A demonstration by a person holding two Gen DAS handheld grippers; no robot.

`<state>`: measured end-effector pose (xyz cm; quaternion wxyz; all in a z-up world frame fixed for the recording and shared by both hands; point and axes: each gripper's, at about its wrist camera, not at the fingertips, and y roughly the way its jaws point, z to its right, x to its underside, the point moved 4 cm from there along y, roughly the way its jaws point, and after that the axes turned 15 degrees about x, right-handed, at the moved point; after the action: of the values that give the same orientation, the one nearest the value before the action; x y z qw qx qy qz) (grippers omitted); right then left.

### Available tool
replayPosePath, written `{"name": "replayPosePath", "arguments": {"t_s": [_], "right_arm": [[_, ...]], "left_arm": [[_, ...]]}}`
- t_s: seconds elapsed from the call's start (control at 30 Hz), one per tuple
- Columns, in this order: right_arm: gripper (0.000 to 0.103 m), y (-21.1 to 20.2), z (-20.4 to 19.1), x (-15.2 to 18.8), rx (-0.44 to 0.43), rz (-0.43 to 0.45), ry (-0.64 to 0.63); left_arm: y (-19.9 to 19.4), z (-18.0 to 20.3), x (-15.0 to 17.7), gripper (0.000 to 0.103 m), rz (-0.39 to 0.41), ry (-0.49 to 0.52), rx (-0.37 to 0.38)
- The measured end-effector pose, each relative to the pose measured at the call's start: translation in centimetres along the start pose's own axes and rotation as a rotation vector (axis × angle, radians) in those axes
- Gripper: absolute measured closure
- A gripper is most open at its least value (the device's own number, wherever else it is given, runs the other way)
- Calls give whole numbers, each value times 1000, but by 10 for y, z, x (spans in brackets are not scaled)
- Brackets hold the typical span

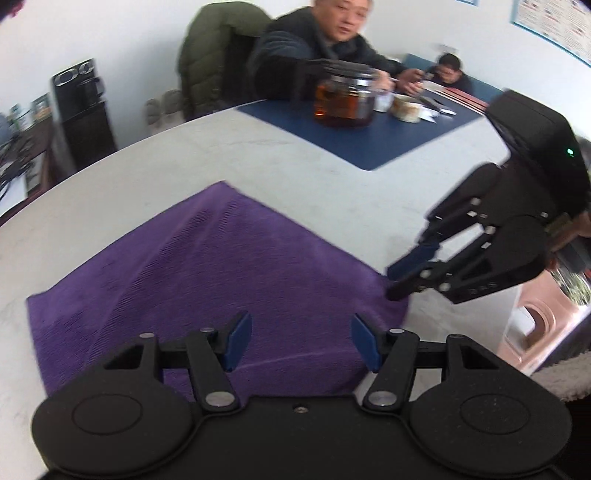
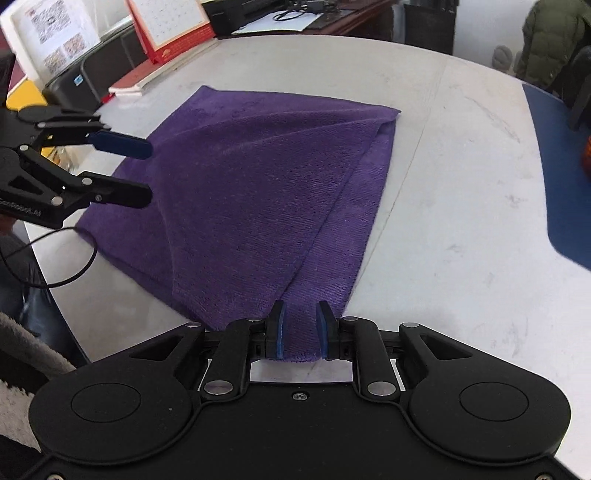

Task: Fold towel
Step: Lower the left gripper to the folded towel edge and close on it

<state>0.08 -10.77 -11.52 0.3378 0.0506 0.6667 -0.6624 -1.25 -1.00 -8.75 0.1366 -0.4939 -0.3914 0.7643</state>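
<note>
My purple terry towel (image 2: 251, 192) already lies doubled on the grey table (image 2: 461, 221), layers askew. My right gripper (image 2: 300, 330) is opening around its near corner, my left gripper (image 1: 301, 341) hangs released; squaring and another fold remain

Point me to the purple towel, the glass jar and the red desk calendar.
purple towel (image 2: 251, 192): right wrist view, middle of the folded top layer.
glass jar (image 1: 345, 99): left wrist view, amber-filled body.
red desk calendar (image 2: 173, 26): right wrist view, white date page.

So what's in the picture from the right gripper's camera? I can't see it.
A purple cloth towel lies folded on a pale grey table, its near corner between the right gripper's slightly parted blue pads. The left gripper hovers open at the towel's left edge.
</note>
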Motion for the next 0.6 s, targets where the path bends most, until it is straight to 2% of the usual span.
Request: {"name": "replayPosePath", "arguments": {"t_s": [0.1, 0.17, 0.27, 0.5, 0.6], "right_arm": [[86, -2, -7, 6, 19, 26, -108], [86, -1, -8, 10, 11, 36, -156], [86, 0, -8, 17, -9, 63, -219], [86, -7, 10, 23, -110, 109, -209], [86, -11, 15, 26, -134, 123, -204]], "left_arm": [[24, 14, -4, 50, -58, 66, 44], [42, 22, -4, 57, -111, 95, 66], [60, 25, -5, 64, -172, 113, 57], [89, 24, -4, 72, -315, 183, -12], [93, 19, -3, 74, -331, 174, -12]]}}
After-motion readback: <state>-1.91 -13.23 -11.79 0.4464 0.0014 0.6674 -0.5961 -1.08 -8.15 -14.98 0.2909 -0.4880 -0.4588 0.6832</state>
